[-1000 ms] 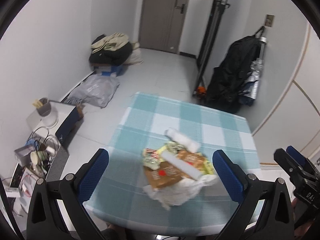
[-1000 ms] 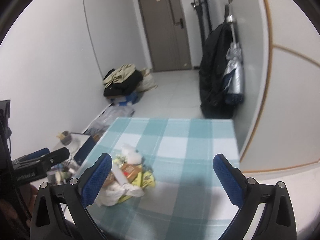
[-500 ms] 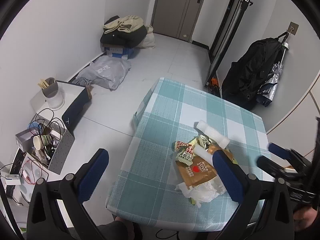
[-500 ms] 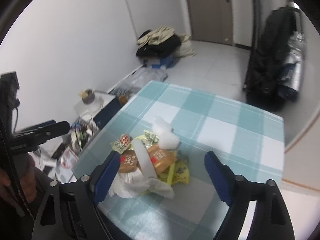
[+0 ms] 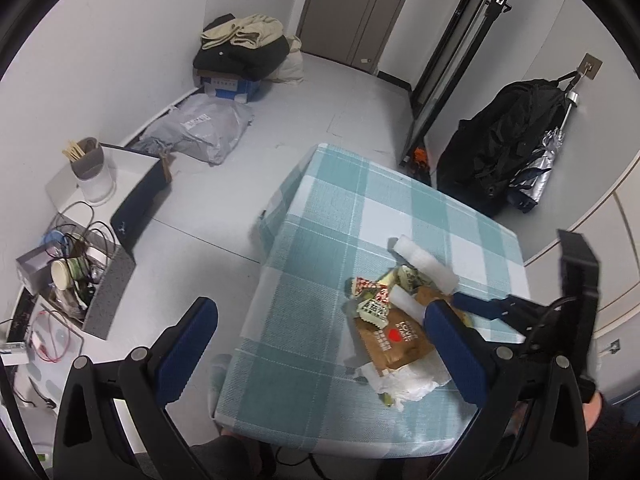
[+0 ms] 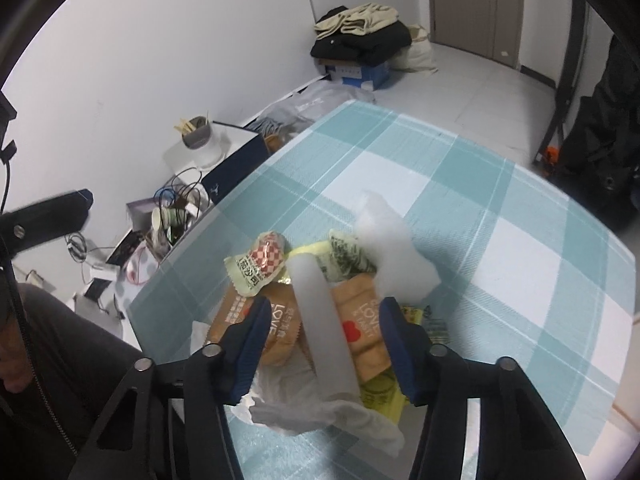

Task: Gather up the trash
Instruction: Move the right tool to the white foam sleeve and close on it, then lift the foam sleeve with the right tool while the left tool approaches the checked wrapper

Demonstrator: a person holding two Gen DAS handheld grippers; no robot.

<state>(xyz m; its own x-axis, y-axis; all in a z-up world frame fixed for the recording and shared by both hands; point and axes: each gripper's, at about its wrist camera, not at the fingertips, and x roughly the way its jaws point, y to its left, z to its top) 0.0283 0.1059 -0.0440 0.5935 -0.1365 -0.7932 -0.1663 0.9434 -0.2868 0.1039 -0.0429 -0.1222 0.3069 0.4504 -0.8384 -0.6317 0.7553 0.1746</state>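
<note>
One heap of trash [image 6: 320, 308] sits near the worktop's [image 5: 360, 208] front edge: brown snack wrappers, a white foam tube, crumpled tissue, yellow-green packets. Right gripper [image 6: 324, 336] hangs over it, jaws half open and just been closing, straddling the foam tube [image 6: 324, 320]; pads not pressing it. Left gripper [image 5: 320, 344] off to the left, jaws wide, nothing between them.

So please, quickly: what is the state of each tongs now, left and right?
Left tongs: open, holding nothing.
Right tongs: have just been closing, with the white foam strip between them, pads not yet pressing on it.
</note>
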